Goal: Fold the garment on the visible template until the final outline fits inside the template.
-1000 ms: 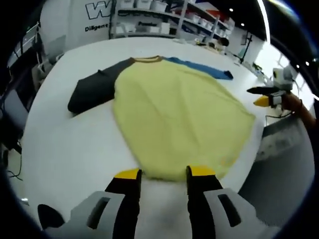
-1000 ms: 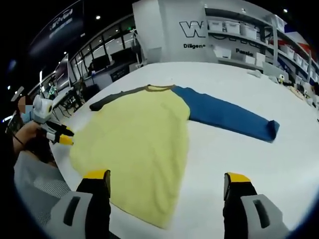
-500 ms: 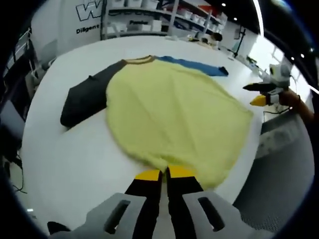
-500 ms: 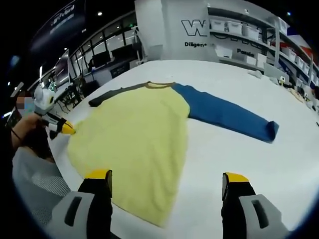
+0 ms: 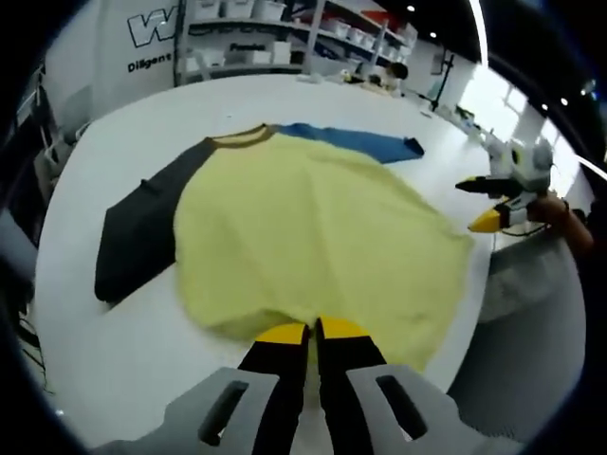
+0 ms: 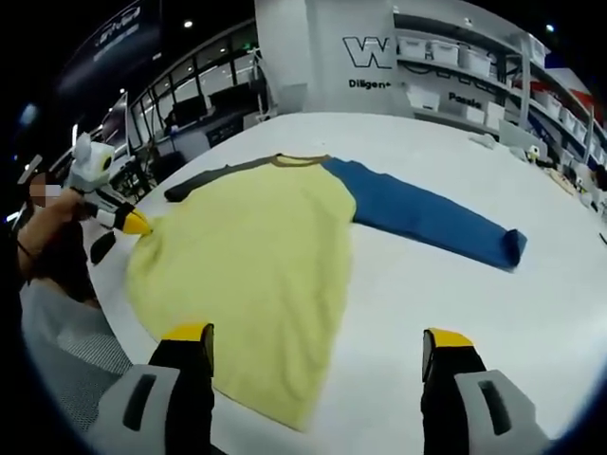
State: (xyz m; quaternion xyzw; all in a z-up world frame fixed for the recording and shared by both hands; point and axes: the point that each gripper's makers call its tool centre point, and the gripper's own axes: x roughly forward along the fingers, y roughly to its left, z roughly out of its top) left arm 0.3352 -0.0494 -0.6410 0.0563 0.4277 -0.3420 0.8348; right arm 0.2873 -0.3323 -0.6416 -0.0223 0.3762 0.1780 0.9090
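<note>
A long-sleeved shirt lies flat on the white table, with a yellow body, a dark grey sleeve and a blue sleeve. My left gripper is shut on the near hem of the yellow body. In the right gripper view it pinches the hem at the shirt's left edge. My right gripper stands open above the near corner of the yellow body, holding nothing, with the blue sleeve stretched to the right. It also shows at the table's right edge in the left gripper view.
Shelves with white boxes line the back wall behind the table. The table's near edge drops to a grey floor. A person's hand holds the left gripper at the table's left edge. Bare table lies below the blue sleeve.
The left gripper's jaws closed on the yellow hem and have stayed shut; the hem has bunched a little toward them. The right gripper stays open and nearly still.
</note>
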